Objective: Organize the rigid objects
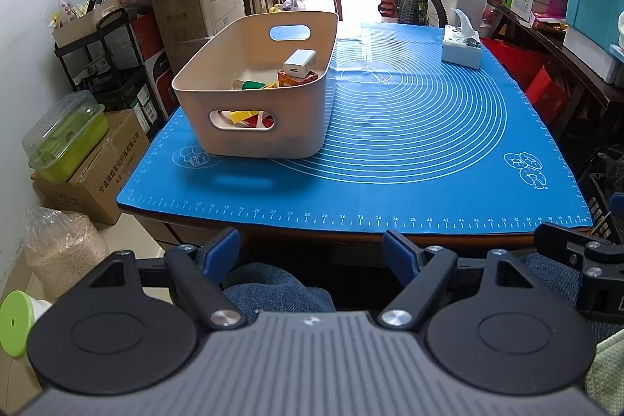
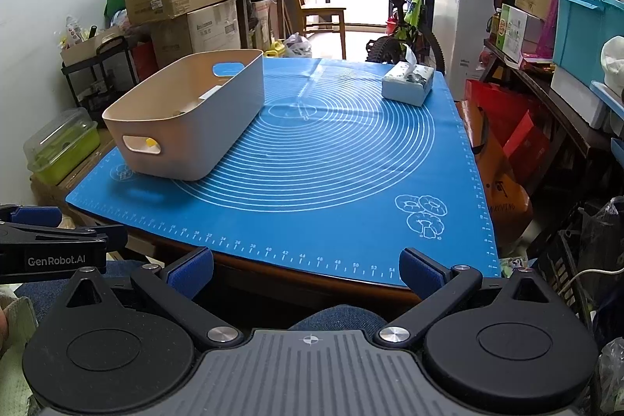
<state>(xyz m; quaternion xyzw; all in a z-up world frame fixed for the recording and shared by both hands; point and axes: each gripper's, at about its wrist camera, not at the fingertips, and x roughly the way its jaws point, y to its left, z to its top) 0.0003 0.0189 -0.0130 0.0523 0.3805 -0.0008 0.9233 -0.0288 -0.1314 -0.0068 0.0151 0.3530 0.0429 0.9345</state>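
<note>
Grippers are idling off the near edge: left gripper (image 1: 312, 246) and right gripper (image 2: 308, 266) both gaping, empty. Rigid items are sitting inside the bin (image 1: 253, 143) on the blue-matted surface (image 1: 429, 182). Sorting looks finished; nothing loose is waiting.

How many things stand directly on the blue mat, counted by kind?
Storage bin: 1
Tissue box: 1
Total: 2

The small items, such as the white charger, lie inside the bin and are not counted. The blue mat is otherwise bare.
</note>
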